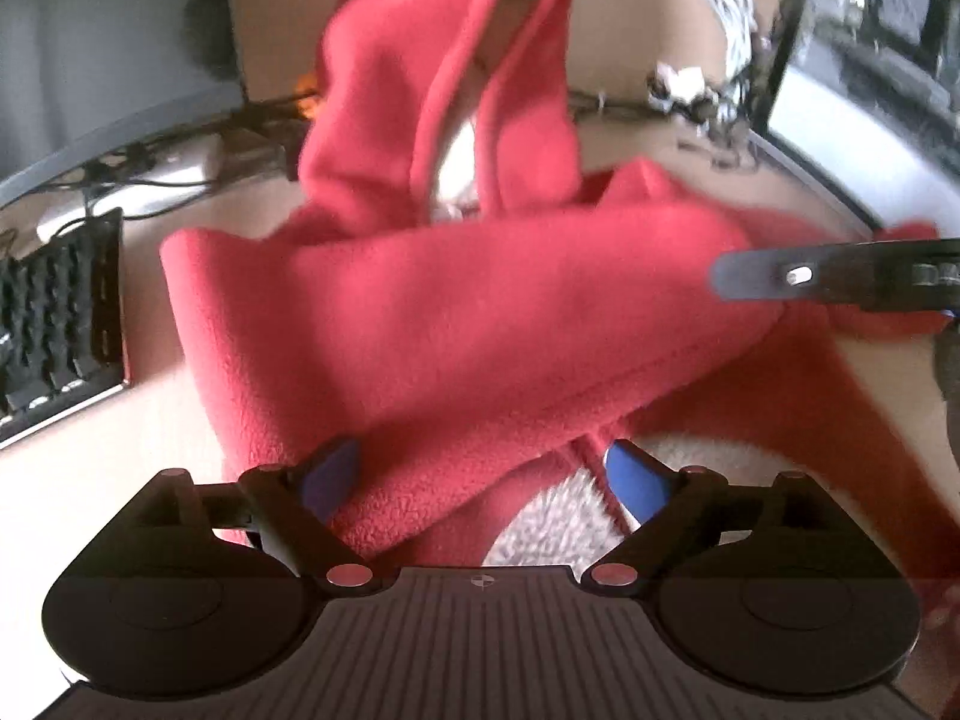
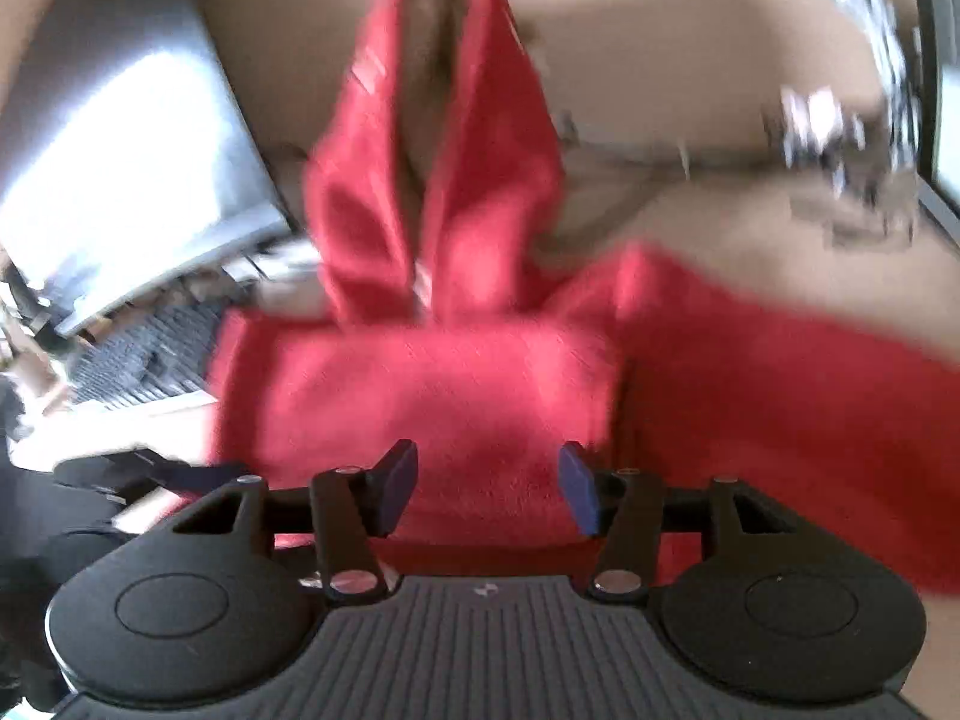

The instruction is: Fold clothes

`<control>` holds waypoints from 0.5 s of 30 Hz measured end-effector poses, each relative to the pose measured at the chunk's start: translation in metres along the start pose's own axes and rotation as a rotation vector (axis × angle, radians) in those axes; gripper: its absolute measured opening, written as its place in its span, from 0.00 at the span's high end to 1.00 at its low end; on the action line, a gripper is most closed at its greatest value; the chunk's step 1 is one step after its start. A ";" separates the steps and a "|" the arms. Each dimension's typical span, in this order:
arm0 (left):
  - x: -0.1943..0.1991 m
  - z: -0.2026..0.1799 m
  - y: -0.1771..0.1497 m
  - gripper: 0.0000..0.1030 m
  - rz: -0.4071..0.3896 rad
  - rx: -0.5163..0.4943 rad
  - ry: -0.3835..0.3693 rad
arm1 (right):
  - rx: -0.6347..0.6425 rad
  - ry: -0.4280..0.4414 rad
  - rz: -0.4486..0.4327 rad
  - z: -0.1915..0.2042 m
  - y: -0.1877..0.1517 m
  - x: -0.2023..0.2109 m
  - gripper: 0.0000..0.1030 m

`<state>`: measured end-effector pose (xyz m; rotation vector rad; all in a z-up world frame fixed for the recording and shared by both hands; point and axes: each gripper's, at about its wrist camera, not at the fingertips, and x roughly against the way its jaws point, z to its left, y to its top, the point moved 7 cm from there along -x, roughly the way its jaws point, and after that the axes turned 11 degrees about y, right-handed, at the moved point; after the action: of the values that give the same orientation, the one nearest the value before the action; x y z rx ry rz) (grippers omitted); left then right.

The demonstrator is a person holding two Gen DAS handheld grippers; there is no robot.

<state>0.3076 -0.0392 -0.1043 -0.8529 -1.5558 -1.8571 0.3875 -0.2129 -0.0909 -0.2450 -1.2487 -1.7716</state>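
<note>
— Both tools first: how do the left gripper (image 1: 483,480) and right gripper (image 2: 487,489) stand?

— Left jaws are spread wide, blue pads clear of the cloth; red fleece lies between them, unpinched. Right jaws are partly apart, pads also clear, fleece bulging up between them.

— How many garments?

— One red fleece garment (image 1: 456,312), directly ahead of and under both sets of fingers. It has two layers visible: fuzzy red pile outside and a pale, curly sherpa lining (image 1: 552,516) showing just before the left tool's right pad. One folded band lies crosswise; beyond it a hood-like part stands up, its opening edged with a seam.

— Around it?

— One light wooden desk (image 1: 168,432) carries it. Off to the left of the left tool is one black keyboard (image 1: 60,312), well apart from the cloth; beyond that, cables and one monitor's lower edge (image 1: 120,138). To the far right, a tangle of white cords.

— Room to move?

— Bare desk lies left of the garment. The right tool's finger reaches in from the right, over the garment's edge.
</note>
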 end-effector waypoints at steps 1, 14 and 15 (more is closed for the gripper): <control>-0.001 -0.003 -0.002 0.07 -0.008 -0.028 0.008 | -0.003 -0.003 -0.012 -0.002 0.000 -0.002 0.50; -0.009 -0.008 -0.003 0.00 0.038 -0.046 -0.005 | -0.138 -0.118 -0.121 -0.030 -0.016 0.064 0.43; -0.009 -0.008 -0.003 0.00 0.036 -0.048 -0.008 | -0.155 -0.147 -0.160 -0.034 -0.018 0.078 0.39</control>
<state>0.3101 -0.0464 -0.1142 -0.9052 -1.4964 -1.8739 0.3414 -0.2841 -0.0703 -0.3790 -1.2645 -2.0221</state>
